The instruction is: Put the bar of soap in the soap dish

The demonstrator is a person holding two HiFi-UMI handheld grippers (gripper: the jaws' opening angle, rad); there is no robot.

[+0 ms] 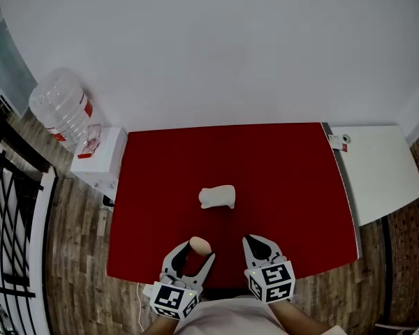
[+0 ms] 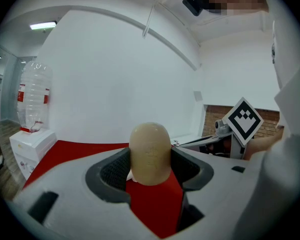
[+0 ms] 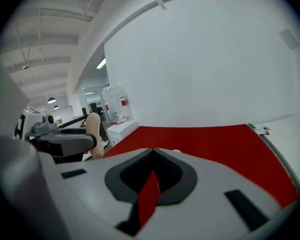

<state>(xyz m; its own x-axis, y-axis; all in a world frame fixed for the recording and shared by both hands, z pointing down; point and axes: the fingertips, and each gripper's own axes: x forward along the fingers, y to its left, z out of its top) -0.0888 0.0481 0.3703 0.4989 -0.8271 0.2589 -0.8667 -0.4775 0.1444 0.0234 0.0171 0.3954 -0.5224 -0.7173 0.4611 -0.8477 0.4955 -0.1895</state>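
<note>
A beige oval bar of soap stands on end between the jaws of my left gripper, which is shut on it just above the near edge of the red table. In the left gripper view the soap fills the gap between the pads. The white soap dish lies on the red cloth a little beyond the soap and holds nothing. My right gripper hovers to the right of the left one, jaws together and holding nothing; its own view shows its jaws meeting and the soap off to the left.
A clear water bottle sits on a white dispenser left of the table. A white table adjoins the right edge. A black railing runs along the far left over wood flooring. A white wall is behind the table.
</note>
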